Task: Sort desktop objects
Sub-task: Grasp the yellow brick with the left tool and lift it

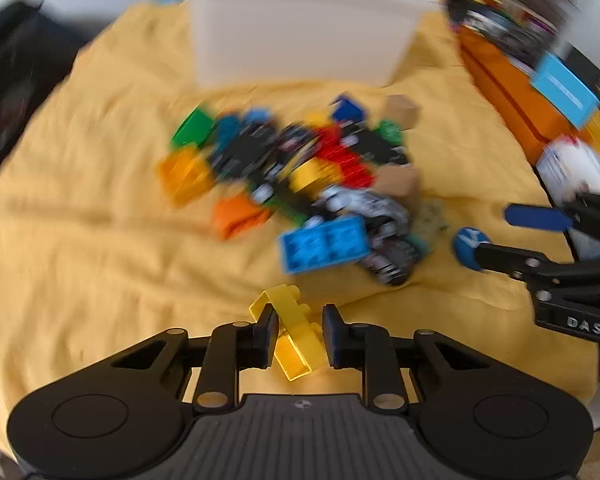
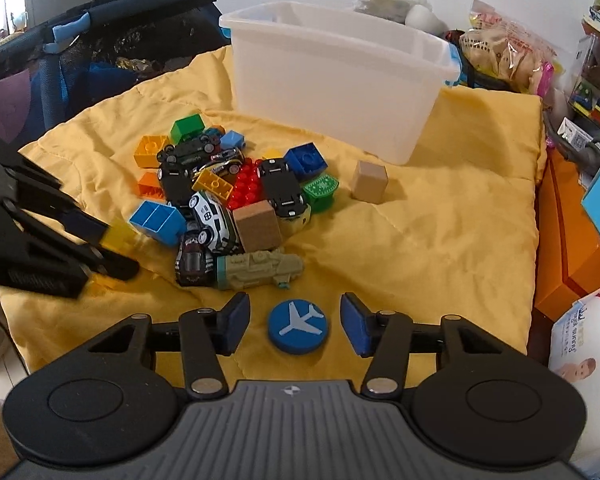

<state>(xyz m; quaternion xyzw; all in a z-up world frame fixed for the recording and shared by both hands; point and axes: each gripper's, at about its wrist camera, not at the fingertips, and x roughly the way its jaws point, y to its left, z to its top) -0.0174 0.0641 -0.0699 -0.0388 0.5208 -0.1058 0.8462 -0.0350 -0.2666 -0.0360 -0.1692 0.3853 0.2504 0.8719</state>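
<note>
While the left gripper (image 1: 300, 334) clamps a yellow brick (image 1: 296, 336) at a tilt near the blanket's (image 2: 440, 240) front left edge, the right gripper (image 2: 294, 324) stands wide, its pads either side of a blue airplane disc (image 2: 298, 326) without touching it. A toy pile (image 2: 228, 196) (cars and bricks, blurred in the left view) sits mid-blanket, before the white bin (image 2: 340, 88) at the back edge.

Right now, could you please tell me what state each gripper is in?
Left gripper: around the yellow brick, grip uncertain.
Right gripper: open, straddling the blue airplane disc, not gripping it.
</note>
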